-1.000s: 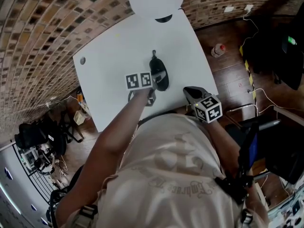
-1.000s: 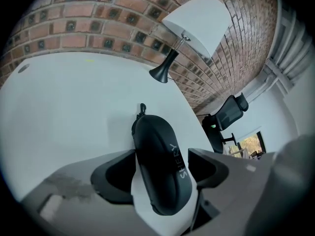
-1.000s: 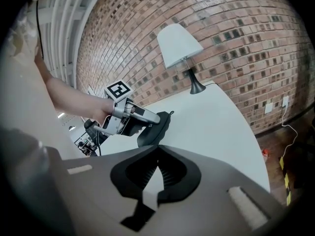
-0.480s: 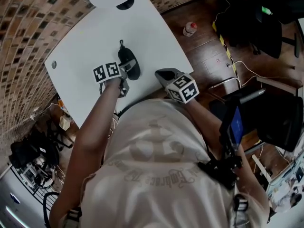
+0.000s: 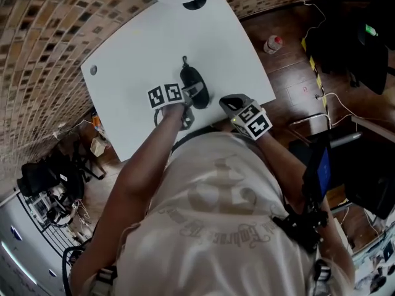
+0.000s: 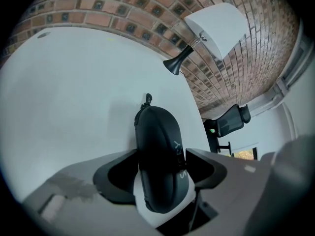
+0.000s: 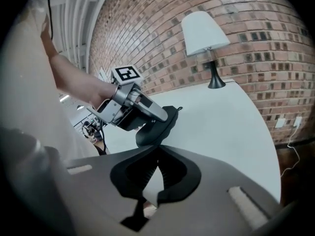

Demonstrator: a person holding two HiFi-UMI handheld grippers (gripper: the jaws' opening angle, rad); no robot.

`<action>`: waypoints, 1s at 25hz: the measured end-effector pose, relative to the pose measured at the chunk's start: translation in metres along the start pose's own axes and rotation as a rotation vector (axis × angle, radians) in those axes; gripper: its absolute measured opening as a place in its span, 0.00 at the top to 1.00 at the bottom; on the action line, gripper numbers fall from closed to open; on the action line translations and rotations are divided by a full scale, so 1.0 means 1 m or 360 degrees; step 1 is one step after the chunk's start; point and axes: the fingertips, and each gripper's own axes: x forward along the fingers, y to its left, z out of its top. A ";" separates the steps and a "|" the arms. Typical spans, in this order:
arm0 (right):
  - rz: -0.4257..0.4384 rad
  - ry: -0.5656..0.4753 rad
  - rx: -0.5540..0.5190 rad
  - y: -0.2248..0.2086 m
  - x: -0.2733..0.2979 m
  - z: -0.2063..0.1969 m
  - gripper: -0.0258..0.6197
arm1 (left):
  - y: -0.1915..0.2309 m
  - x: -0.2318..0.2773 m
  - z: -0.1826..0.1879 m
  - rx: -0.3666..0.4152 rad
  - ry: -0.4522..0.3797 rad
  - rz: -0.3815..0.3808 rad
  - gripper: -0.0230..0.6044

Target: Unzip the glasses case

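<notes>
White table [image 6: 64, 82], black glasses case [image 6: 157, 151], half-hidden lettering [image 6: 180, 154]

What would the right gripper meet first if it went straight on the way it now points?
Probably the glasses case, at its near end: the right gripper, jaws closed, aims at it, though depth is unclear.

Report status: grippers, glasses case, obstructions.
Left gripper just closing on glasses case, gripping it. Right gripper shut, empty. Case closed, on table. Nothing blocking.

Office or lab, brick wall [image 7: 256, 28], table lamp [image 7: 202, 33], office chair [image 6: 231, 122]
</notes>
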 end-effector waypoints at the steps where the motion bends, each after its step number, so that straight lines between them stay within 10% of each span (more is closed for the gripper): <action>1: 0.0007 0.0012 -0.0033 0.002 0.003 -0.001 0.95 | -0.001 0.000 -0.001 -0.0005 -0.0003 0.0007 0.45; 25: 0.0088 0.0334 -0.0378 0.041 0.036 -0.020 0.88 | -0.011 0.000 0.004 -0.0115 -0.0022 -0.0025 0.47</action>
